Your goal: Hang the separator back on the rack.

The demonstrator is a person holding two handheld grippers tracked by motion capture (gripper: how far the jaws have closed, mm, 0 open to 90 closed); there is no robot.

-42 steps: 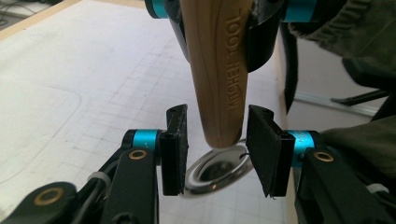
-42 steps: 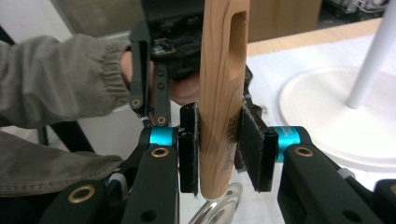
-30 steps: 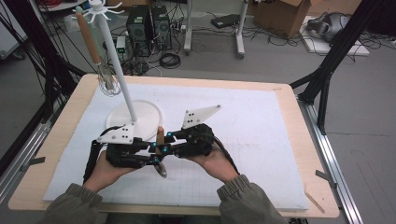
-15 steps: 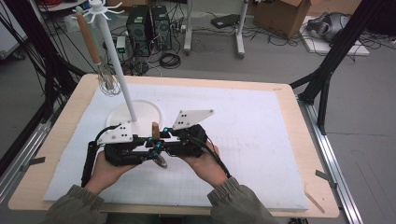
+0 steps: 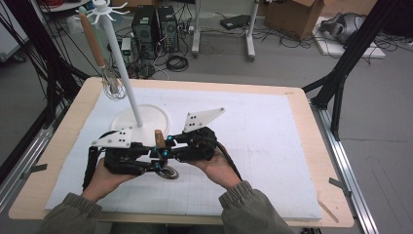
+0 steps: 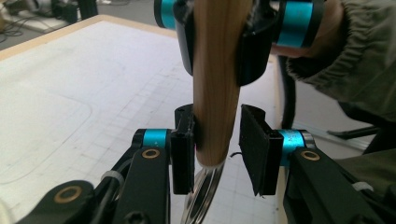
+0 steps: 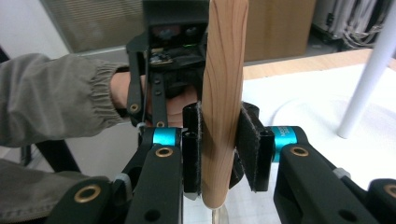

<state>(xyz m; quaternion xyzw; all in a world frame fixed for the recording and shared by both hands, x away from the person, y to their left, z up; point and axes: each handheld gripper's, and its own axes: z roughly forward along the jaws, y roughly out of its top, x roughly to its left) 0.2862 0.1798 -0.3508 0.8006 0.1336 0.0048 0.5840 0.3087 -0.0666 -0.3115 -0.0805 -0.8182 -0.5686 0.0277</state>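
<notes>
A utensil with a wooden handle (image 5: 159,138) stands upright between my two grippers, its round metal end (image 5: 169,173) down near the white mat. My right gripper (image 5: 169,144) is shut on the handle (image 7: 223,93), a pad pressed to each side of it (image 7: 223,149). My left gripper (image 5: 154,159) faces it from the left, lower on the handle (image 6: 217,84). Its jaws are open (image 6: 217,149): one pad touches the wood and the other stands clear of it. The metal end (image 6: 205,191) shows just below the handle's tip.
A white rack pole (image 5: 122,68) rises from a round base (image 5: 160,116) just beyond the grippers. A wooden-handled whisk (image 5: 100,53) hangs from its top hooks. The white gridded mat (image 5: 272,146) covers the wooden table (image 5: 316,126).
Both hands have drifted slightly left with the utensil, which stays upright between the grippers.
</notes>
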